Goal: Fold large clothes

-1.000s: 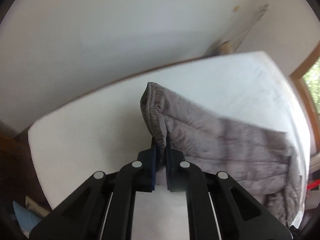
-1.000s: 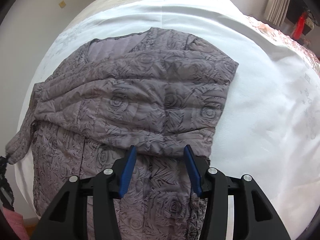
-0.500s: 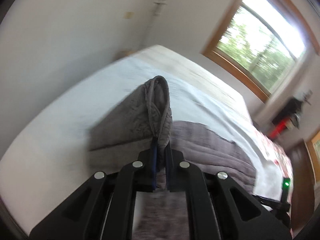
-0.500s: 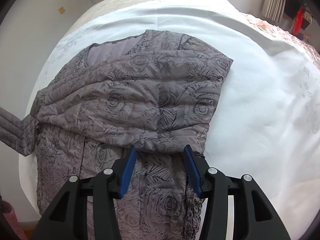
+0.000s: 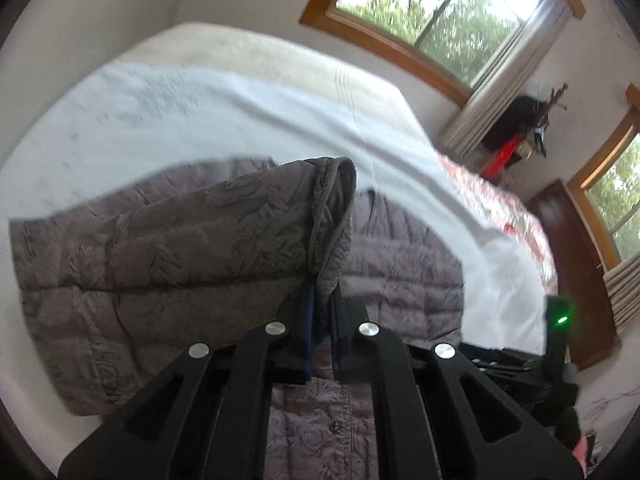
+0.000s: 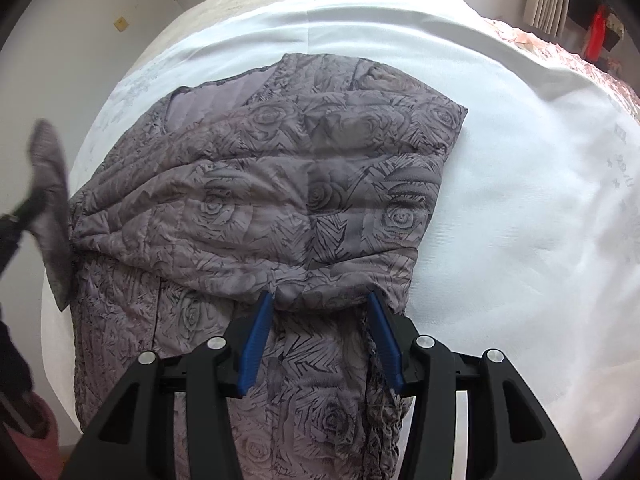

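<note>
Pinching the cuff of the sleeve tight in my left gripper above the grey quilted rose-print jacket lying on the white bed sheet, while my right gripper hovers half-open over its folded edge, gripping nothing.

The quilted jacket is soft grey cloth, matt, stitched in puffy rows with a rose pattern. The bed sheet is smooth white cloth. Each hand-held gripper is matt black plastic with blue pads and shiny metal pins. The window frame is glossy wood.
</note>
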`<action>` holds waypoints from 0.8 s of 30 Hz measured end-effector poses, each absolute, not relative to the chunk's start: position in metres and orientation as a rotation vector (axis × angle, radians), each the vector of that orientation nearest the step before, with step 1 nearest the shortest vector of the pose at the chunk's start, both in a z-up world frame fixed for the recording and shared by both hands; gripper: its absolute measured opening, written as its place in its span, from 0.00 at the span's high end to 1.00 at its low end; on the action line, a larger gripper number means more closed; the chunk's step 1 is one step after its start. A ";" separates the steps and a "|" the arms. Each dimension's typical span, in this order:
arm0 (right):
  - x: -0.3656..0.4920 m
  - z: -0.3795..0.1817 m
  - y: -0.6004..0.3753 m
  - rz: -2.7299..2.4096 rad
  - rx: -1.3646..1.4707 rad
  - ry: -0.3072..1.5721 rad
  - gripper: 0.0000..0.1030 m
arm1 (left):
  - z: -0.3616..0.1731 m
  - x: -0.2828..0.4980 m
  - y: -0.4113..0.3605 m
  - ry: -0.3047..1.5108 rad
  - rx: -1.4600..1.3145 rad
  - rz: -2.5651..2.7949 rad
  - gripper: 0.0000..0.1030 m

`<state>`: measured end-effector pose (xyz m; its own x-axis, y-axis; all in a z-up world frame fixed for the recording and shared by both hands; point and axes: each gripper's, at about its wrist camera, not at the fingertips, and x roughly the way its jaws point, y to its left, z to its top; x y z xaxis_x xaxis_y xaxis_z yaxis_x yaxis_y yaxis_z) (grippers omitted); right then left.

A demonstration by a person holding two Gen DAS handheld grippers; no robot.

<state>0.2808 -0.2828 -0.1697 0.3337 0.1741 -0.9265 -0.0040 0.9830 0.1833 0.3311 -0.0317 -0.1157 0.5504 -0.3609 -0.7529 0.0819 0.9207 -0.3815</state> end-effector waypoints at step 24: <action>0.304 -0.150 -0.249 0.210 0.133 1.203 0.45 | -0.135 0.284 0.023 1.025 -0.476 -0.472 0.48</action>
<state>0.3038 -0.2493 -0.1496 0.3439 0.2316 -0.9100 -0.0904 0.9728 0.2134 0.2844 0.0231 -0.1349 0.4390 -0.5778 -0.6881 0.1476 0.8018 -0.5791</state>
